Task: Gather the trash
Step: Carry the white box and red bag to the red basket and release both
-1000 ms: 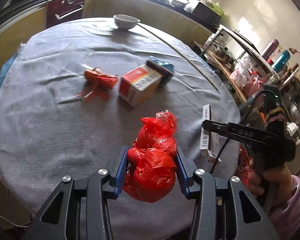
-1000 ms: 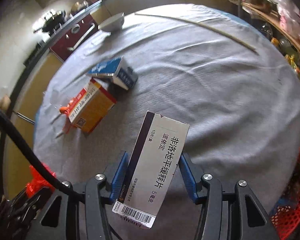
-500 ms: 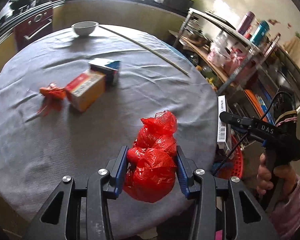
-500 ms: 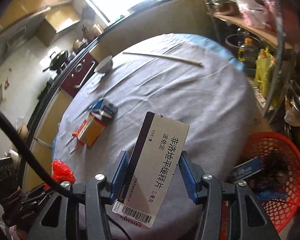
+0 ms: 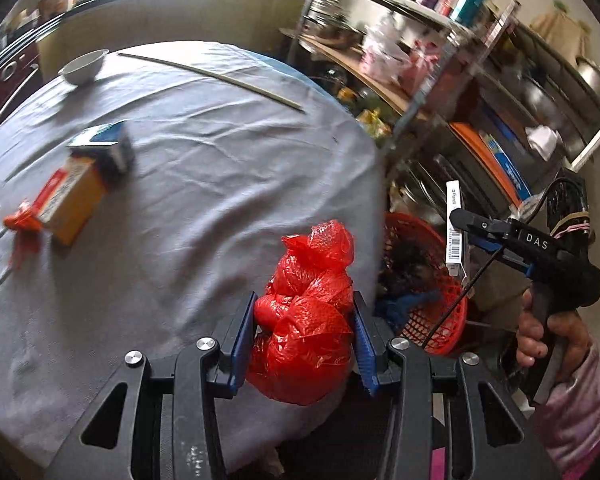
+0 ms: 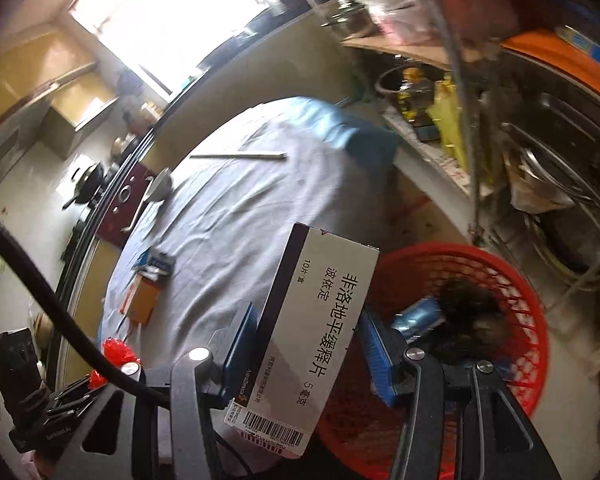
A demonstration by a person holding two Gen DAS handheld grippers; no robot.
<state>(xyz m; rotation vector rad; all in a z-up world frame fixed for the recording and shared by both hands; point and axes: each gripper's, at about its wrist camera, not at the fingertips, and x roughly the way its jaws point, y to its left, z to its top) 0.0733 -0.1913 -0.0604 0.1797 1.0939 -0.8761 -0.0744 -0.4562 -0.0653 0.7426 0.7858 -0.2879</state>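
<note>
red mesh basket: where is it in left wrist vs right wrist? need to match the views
Left wrist: red mesh basket sits right of centre, beyond the table's edge, behind the red plastic bag in the left claw.
Right wrist: red mesh basket fills the lower right, just behind the white medicine box in the right claw.
Shared landmark: the white bowl at the table's far edge.
</note>
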